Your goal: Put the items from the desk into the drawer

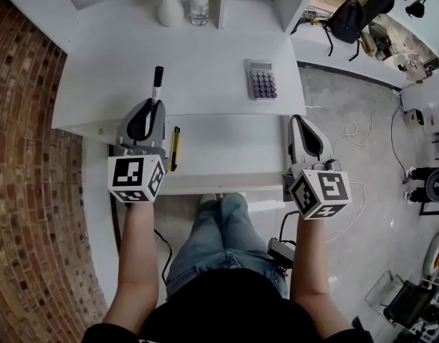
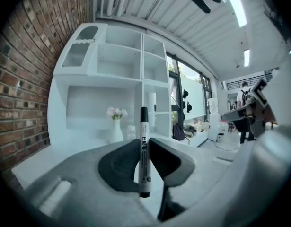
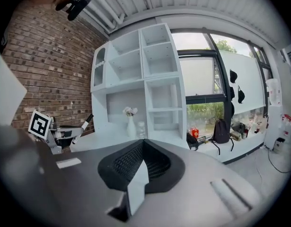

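Note:
My left gripper (image 1: 156, 106) is shut on a white marker with a black cap (image 1: 158, 84), which sticks out past the jaws over the white desk's (image 1: 205, 70) front left. The left gripper view shows the marker (image 2: 144, 145) upright between the dark pads (image 2: 121, 162). A grey calculator (image 1: 261, 78) lies on the desk at the right. Below the desk's front edge the white drawer (image 1: 233, 152) stands pulled out, with a yellow and black utility knife (image 1: 175, 148) at its left side. My right gripper (image 1: 296, 122) hangs at the drawer's right end, shut with nothing in it (image 3: 142, 144).
A white vase with flowers (image 1: 169, 6) and a small jar (image 1: 198, 8) stand at the back of the desk under white shelves (image 3: 136, 74). A brick wall (image 1: 26, 156) runs along the left. Cables and a black backpack (image 1: 345, 20) lie on the floor at the right.

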A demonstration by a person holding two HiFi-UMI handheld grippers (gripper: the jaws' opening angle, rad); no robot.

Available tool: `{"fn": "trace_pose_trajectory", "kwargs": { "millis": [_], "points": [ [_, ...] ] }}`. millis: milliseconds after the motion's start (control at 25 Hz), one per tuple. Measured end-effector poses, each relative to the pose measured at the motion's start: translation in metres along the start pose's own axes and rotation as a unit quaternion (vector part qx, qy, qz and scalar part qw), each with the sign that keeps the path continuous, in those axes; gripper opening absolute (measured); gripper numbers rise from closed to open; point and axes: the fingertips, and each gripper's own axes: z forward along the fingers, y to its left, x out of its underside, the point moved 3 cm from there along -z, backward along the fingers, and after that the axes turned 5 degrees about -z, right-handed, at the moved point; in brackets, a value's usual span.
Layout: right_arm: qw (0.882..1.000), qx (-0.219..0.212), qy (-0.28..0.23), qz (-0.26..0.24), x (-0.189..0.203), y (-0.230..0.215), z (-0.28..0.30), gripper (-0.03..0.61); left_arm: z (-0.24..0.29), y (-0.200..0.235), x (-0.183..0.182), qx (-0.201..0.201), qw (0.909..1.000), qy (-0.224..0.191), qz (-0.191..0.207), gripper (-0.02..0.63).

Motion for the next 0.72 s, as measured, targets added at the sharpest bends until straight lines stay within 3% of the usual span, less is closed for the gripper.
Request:
{"fn": "trace_pose_trajectory", "kwargs": {
  "millis": [120, 240, 440, 720],
  "points": [
    [0.999, -0.004, 0.033, 0.016, 0.028, 0.002, 0.005, 0.006, 0.014, -0.021, 0.057, 0.035, 0.9958, 0.084, -0.005, 0.066],
    [0.998, -0.010, 0.057, 0.033, 0.048, 0.004, 0.009, 0.006, 0.025, -0.038, 0.112, 0.063, 0.9837, 0.169, -0.001, 0.066],
    [0.996, -0.003, 0.080, 0.049, 0.064, -0.003, 0.008, 0.005, 0.038, -0.056, 0.187, 0.094, 0.9525, 0.289, -0.013, 0.066],
    [0.994, 0.007, 0.096, 0.054, 0.071, -0.021, 0.011, 0.006, 0.068, -0.079, 0.265, 0.109, 0.9027, 0.415, -0.033, 0.066]
  ]
}}
